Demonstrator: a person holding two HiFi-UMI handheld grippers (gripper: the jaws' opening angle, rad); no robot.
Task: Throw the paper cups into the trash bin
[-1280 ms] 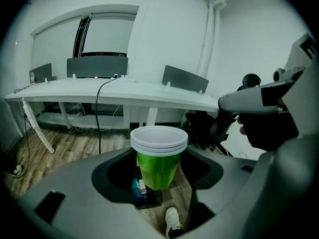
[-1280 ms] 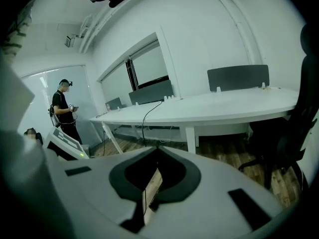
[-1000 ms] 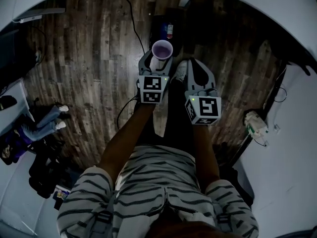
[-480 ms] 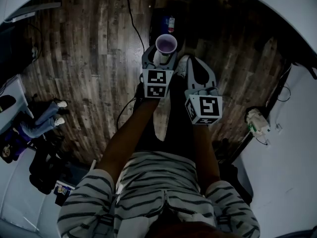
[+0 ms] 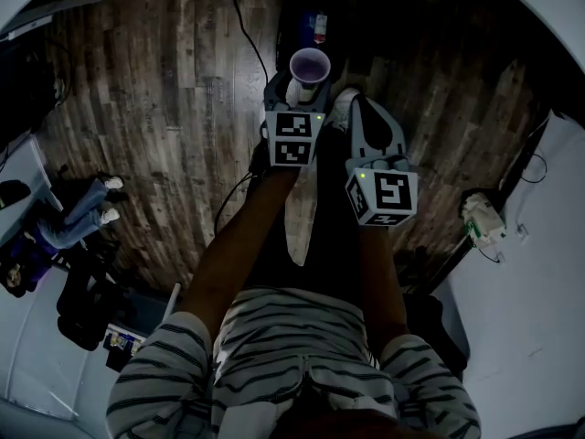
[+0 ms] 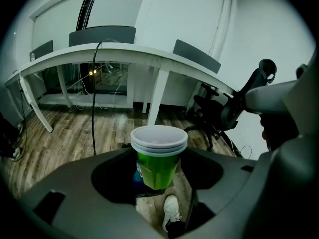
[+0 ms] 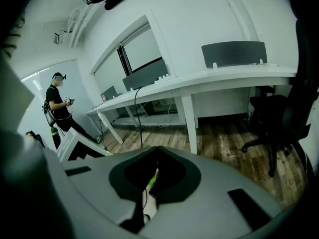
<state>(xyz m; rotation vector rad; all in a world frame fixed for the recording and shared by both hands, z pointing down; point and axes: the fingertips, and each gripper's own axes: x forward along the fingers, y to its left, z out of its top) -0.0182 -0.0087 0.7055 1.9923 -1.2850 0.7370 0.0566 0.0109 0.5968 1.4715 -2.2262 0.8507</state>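
Left gripper view has the left gripper (image 6: 157,176) pinching a stack of green paper cups (image 6: 158,148) by the sides. The cups sit upright with their white rims on top, up over the wood floor (image 6: 60,143), and a white shoe (image 6: 172,206) shows right below them. A white desk (image 6: 124,54) runs behind. The right gripper (image 7: 154,177) has its jaws pressed together with nothing in them, and in the head view it's just beside the left one.

This is an open-plan office: long white desks (image 6: 124,54) topped with grey divider panels (image 7: 234,53) line plain white walls over a dark wood-plank floor (image 5: 164,108), with black swivel chairs (image 7: 276,118) alongside (black cables (image 6: 93,98) hang from the desktops).
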